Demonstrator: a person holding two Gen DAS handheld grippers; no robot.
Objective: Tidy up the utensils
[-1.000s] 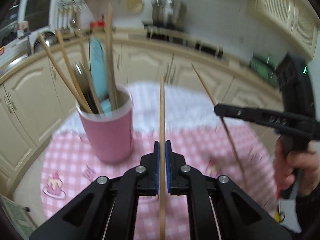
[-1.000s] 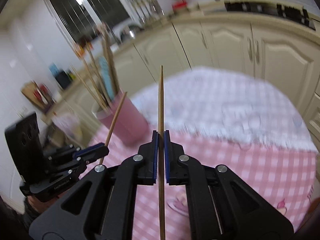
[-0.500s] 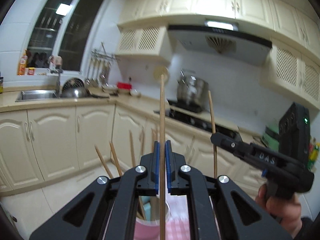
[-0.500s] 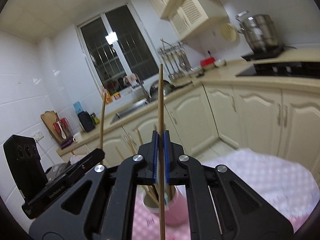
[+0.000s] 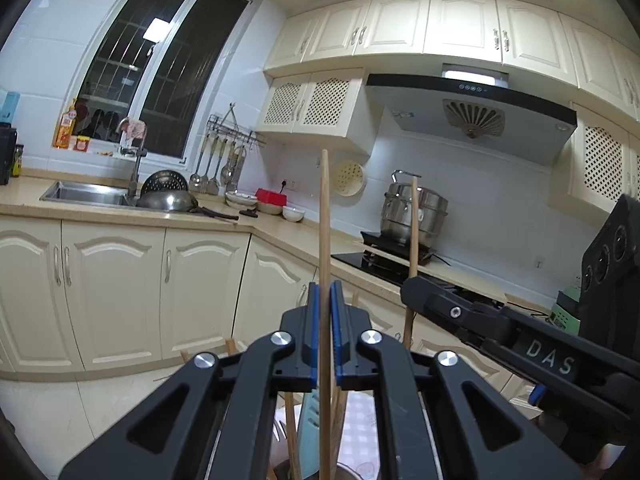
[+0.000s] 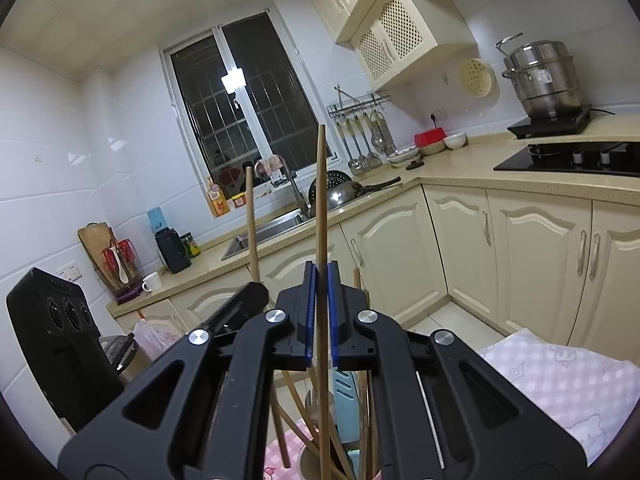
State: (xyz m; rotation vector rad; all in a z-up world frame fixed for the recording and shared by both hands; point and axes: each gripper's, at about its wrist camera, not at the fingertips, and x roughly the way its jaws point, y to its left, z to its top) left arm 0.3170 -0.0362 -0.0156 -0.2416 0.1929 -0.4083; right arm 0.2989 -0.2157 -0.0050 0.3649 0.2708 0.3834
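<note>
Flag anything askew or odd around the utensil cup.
Nothing is spilled or damaged. The wooden chopsticks already in the pink cup lean at mixed angles; each black gripper holds one wooden chopstick upright above it.

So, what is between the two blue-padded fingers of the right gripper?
A thin wooden chopstick, standing upright between the right gripper fingers, seen in the right wrist view.

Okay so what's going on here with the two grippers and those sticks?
A person is sorting utensils in a kitchen with two handheld grippers. The left gripper is shut on one wooden chopstick, held upright, and the right gripper is shut on another chopstick. Both hang just above the pink utensil cup, which already holds several chopsticks and a light blue utensil. Neither chopstick has been released.
</note>
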